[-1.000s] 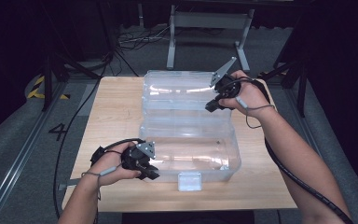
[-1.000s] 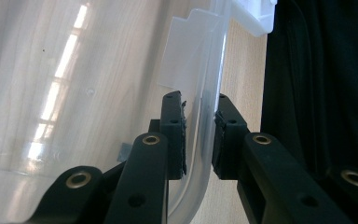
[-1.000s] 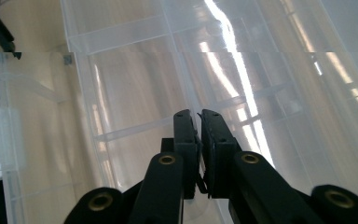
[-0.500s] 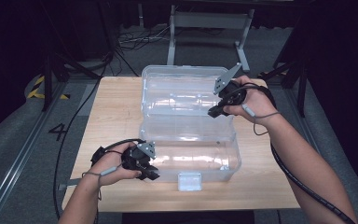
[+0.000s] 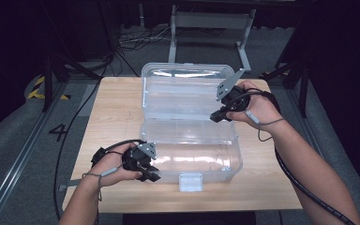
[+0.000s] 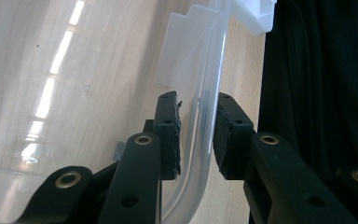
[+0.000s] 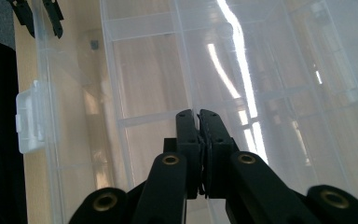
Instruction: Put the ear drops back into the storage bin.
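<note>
Clear plastic organiser box, lid raised, on wooden desk.

Near edge: left gripper straddles the box's front wall at its near-left corner; its jaws have just been opening, and pads stand off the wall. Latch tab hangs at front centre. Toward the far right: right gripper, jaws pressed together on nothing, rides against the lid. Handling note: likely best to re-steady the base before swinging the lid, moving slowly so the light box does not slide. Desk: pale wood grain. Beyond: grey floor, cables, metal stand legs, dark surroundings.
</note>
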Motion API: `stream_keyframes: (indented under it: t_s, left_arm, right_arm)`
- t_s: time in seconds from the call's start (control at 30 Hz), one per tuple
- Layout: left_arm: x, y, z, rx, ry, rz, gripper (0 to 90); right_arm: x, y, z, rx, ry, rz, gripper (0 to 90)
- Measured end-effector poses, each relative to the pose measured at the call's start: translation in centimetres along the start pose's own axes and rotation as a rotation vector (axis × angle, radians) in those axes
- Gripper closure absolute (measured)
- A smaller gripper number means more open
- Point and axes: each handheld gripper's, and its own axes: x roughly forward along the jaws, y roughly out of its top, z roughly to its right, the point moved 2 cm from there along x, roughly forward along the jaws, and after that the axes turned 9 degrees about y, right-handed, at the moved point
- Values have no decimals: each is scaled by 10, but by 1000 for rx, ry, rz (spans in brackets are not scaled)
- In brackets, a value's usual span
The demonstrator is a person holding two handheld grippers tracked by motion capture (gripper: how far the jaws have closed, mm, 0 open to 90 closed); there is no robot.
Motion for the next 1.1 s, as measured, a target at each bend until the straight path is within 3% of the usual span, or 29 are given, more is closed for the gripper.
stream_keyframes:
  t_s: [1.1]
  left_arm:
    - [3, -2, 1, 5, 23, -52, 728]
  right_arm:
    - [2, -7, -29, -52, 21, -19, 893]
